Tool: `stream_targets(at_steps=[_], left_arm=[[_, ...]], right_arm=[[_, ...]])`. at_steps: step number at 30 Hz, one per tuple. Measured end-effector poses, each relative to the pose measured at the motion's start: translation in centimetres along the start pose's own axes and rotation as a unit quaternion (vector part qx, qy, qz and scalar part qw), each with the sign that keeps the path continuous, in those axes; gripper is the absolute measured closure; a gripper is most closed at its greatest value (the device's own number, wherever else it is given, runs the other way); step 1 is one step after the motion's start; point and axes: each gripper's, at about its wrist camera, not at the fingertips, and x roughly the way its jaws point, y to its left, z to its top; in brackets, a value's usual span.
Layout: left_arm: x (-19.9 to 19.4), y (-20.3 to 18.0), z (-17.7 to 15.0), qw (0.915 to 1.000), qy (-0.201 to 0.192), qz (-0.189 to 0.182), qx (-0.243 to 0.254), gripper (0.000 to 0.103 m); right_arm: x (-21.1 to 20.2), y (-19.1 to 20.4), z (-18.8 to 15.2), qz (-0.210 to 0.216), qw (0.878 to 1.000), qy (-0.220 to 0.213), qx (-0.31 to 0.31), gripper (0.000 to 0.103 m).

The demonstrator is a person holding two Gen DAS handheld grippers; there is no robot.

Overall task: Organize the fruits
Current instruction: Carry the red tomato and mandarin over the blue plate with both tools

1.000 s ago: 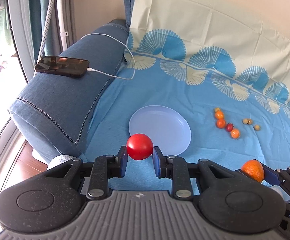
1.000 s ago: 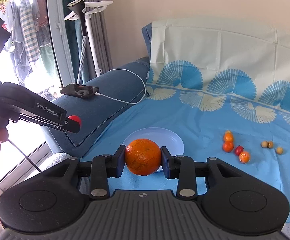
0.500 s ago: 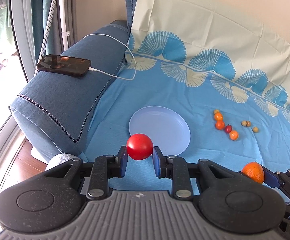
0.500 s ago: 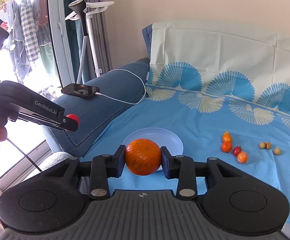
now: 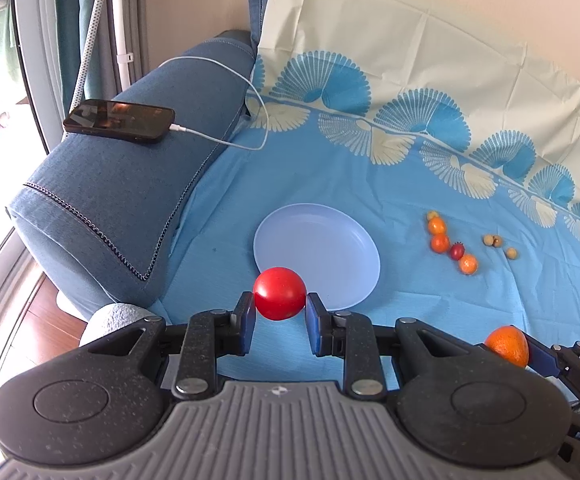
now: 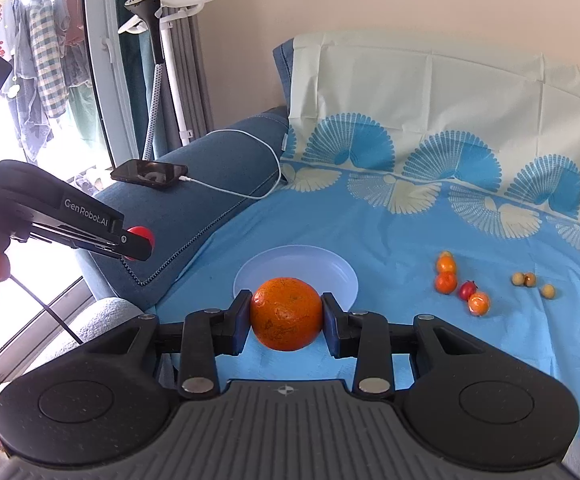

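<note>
From the left wrist camera, the left tool (image 5: 280, 312) is clenched on a red tomato (image 5: 279, 293), held in the air just short of the near rim of the pale blue plate (image 5: 330, 224). The plate lies on the blue sheet (image 5: 330, 168) of the sofa and has nothing in it. To its right, well apart from it, a loose row of small orange and red fruits (image 5: 452, 246) sits on the sheet, and three tiny yellowish ones (image 5: 498, 244) lie a little further right. At the lower right edge of this view an orange (image 5: 507, 345) shows, pinched in the other tool.

From the right wrist camera, the right tool (image 6: 286, 318) is grasping that orange (image 6: 286, 314) firmly between both pads, also raised in front of the plate (image 6: 330, 258). The left tool (image 6: 136, 240) enters from the left with the tomato (image 6: 141, 235) peeking past its tip. The small fruits (image 6: 460, 284) rest on the sheet to the right; one may be a small strawberry or a date, but it is too small to tell.

As a judgement, the task is at an early stage: two fruits are picked up, none is yet on the plate, and all the small ones remain to be gathered.
</note>
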Motion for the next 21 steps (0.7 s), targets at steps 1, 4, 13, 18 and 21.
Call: stream_targets(at_steps=[1,4,13,18,21], left_arm=[[0.3,0.0,0.1,1.0,0.002,0.001,0.001,0.074],[1.2,0.1,0.4,1.0,0.008,0.003,0.002,0.074],[5.3,-0.2,2.7,0.9996,0.023,0.013,0.011,0.074],[7.9,-0.7,4.5,0.9992,0.028,0.019,0.021,0.074],[9.7,-1.0,5.3,0.9988,0.034,0.021,0.028,0.074]], right_arm=[[0.2,0.0,0.0,-0.001,1.0,0.001,0.0,0.065],[1.0,-0.2,0.0,-0.004,1.0,0.007,0.0,0.065],[4.7,-1.3,0.6,-0.018,0.999,0.03,0.012,0.065],[7.5,-2.2,1.2,-0.019,0.999,0.043,0.025,0.065],[9.3,-2.5,1.6,-0.019,0.998,0.05,0.029,0.065]])
